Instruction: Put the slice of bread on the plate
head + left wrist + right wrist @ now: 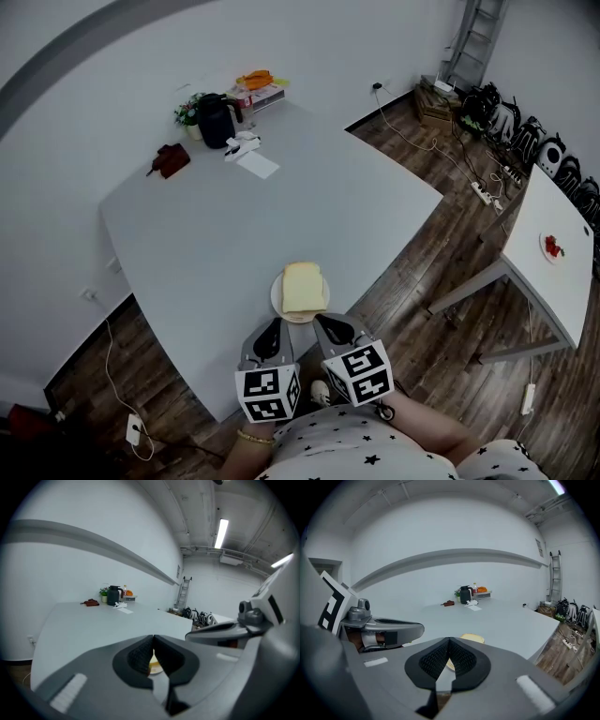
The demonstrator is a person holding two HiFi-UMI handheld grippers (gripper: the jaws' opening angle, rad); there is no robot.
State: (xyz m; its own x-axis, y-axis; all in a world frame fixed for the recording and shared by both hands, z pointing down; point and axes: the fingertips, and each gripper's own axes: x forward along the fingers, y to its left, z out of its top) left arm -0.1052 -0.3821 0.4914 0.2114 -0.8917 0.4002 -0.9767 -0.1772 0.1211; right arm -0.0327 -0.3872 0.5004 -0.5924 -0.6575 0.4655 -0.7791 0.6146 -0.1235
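Grey table [234,225]: bread [304,286] is laid on plate [277,298]. Left gripper [271,330] & right gripper [329,324] jaws are pressed together, empty; should be drawn back w/o plate being nudged.

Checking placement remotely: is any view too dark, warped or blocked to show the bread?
Head view: dim and fisheye-bent, yet bread on plate is sharp. Left gripper view: ceiling lamp glares, shut jaws hide most of it. Right gripper view: bread peeks past jaws.

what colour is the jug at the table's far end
Black jug, best in the head view.
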